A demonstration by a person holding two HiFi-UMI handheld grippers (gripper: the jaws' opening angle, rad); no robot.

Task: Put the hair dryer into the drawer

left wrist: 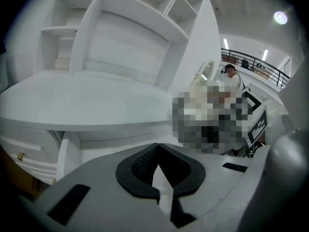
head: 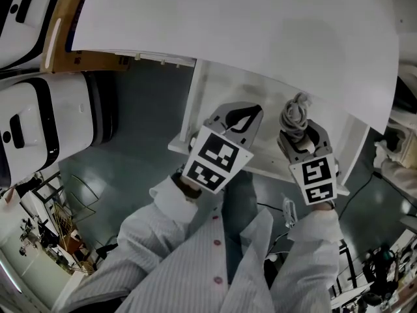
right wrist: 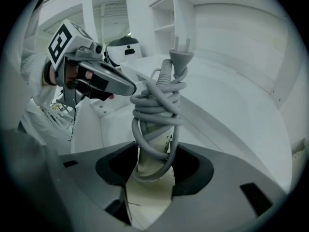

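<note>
Two grippers are over the open drawer (head: 266, 169), which sticks out from under the white desk top (head: 260, 25). The right gripper (right wrist: 154, 166) is clamped on the hair dryer (right wrist: 153, 146) at its handle, with the cord (right wrist: 157, 105) wound round it and the plug (right wrist: 179, 57) at the far tip. The dryer's long axis runs straight out along the jaws, pointing at the drawer's back under the desk top. The drawer floor looks to be directly below the load, so I'd judge the next move is mostly down, maybe tilting the dryer flat to clear the desk edge. The left gripper (head: 236, 117) is just beside it over the drawer's left half, jaws together with nothing between them. Right has the job.
</note>
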